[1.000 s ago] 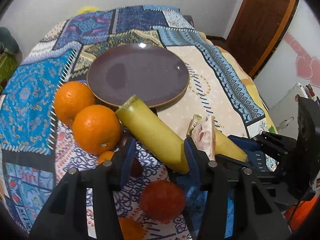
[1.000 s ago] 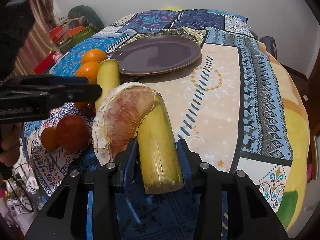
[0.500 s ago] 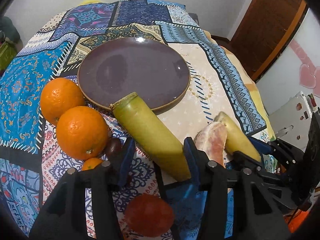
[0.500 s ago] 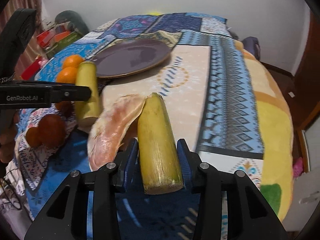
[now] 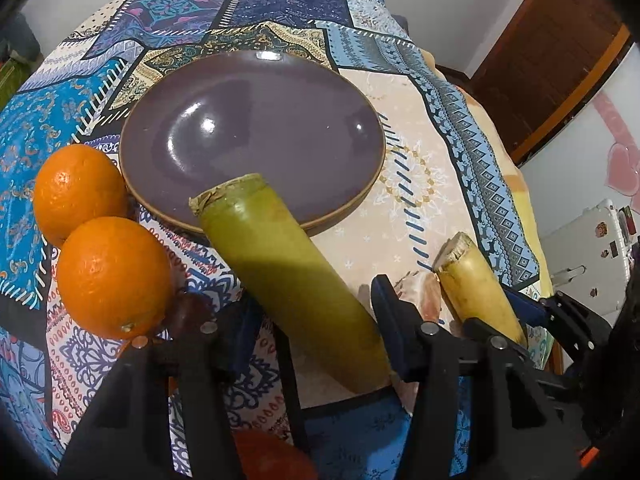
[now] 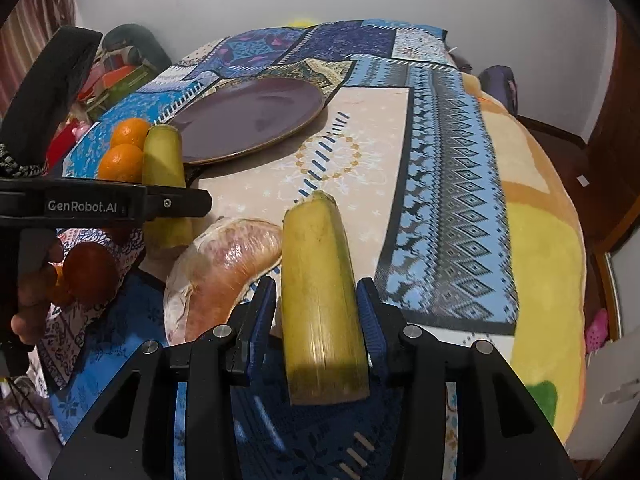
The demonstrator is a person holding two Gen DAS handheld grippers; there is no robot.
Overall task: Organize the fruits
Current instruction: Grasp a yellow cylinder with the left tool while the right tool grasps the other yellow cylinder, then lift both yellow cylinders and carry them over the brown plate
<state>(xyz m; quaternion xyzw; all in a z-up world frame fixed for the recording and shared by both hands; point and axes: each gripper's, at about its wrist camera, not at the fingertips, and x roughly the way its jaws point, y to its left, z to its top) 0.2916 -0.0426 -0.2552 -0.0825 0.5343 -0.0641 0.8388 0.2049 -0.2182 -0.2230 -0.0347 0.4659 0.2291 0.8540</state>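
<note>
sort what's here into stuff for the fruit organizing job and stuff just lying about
For the job:
- sugarcane piece in the left gripper
- sugarcane piece in the right gripper
- purple plate
- two oranges
- pomelo segment
- dark red fruit

Lying about:
- patterned tablecloth
- clutter beyond the table

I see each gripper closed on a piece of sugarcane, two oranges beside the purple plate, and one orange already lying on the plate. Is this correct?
Not quite: the purple plate has nothing on it, as the left wrist view shows. Both oranges lie on the cloth beside it. The rest holds: the left gripper and right gripper each hold a sugarcane piece.
</note>
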